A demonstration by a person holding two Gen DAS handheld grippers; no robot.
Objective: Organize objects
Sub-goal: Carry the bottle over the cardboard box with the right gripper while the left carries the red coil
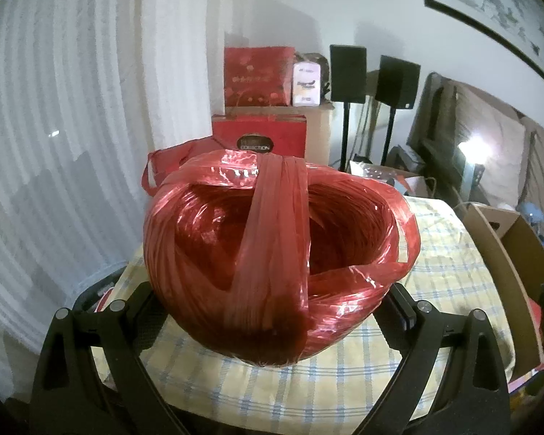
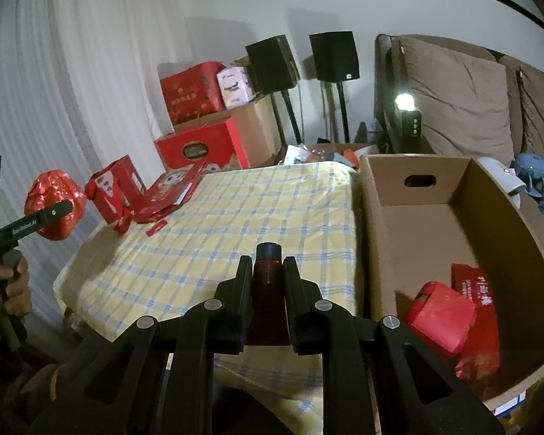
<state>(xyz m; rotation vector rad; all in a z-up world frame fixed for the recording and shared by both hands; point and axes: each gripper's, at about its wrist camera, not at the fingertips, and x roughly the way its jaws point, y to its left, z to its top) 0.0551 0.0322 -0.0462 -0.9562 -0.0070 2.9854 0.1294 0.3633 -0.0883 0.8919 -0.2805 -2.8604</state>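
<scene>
Red twine ball (image 1: 272, 253) clamped in my L gripper (image 1: 272, 311) above checked cloth (image 2: 214, 232); R gripper (image 2: 268, 272) pinches dark bottle (image 2: 268, 282) beside cardboard box (image 2: 417, 166).

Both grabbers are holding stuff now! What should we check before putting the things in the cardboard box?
1. Right gripper shut on the small dark red bottle: ok.
2. Left gripper holding the red string ball up off the checked cloth: ok.
3. Free room in the cardboard box: ok, only red packets at the near end.
4. Bottle cap tight: cannot tell.
5. String ball fits beside the packets: cannot tell.
</scene>
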